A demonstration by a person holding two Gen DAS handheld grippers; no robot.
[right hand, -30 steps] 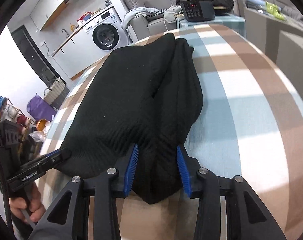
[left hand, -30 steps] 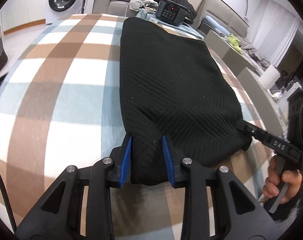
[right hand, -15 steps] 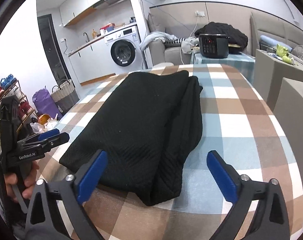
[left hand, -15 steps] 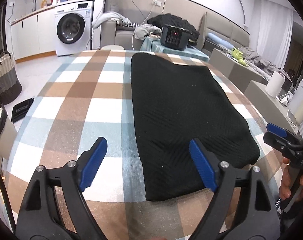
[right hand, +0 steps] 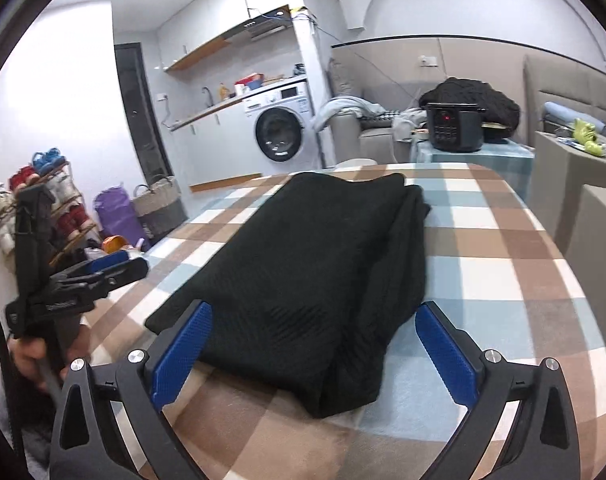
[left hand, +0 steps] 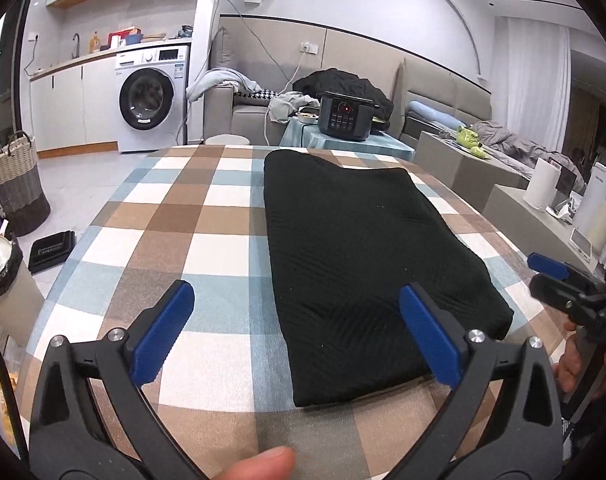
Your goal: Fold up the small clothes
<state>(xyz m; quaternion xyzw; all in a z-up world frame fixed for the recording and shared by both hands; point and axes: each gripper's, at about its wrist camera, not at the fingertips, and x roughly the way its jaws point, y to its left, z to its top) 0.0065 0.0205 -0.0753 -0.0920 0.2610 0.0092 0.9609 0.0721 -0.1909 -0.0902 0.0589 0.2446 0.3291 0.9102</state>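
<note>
Both grippers are wide open and hold nothing. Our left gripper [left hand: 297, 334] hovers above the near edge of the table [left hand: 207, 240], one blue pad over bare checked cloth and the other over the near end of the black knit garment [left hand: 363, 256]. Our right gripper [right hand: 315, 350] hovers at the garment's [right hand: 319, 272] other near corner, its pads set either side of the stacked layers.

We see the garment lying flat on the table as a long folded strip running away from us, with its near end close to the table edge. Along its right side, in the right wrist view, several layers sit stacked, slightly uneven and loose.

We judge the lengthwise folds done and a crosswise fold likely left. The risks lie in the regrasp:

- A gripper closing on the top layer only would peel the stack apart.
- Unequal bites at the two corners would skew the fold.
- Lifting the thick knit fast could let the loose right-hand layers slide out.
- Dragging the near end toward us could pull it off the table edge.
</note>
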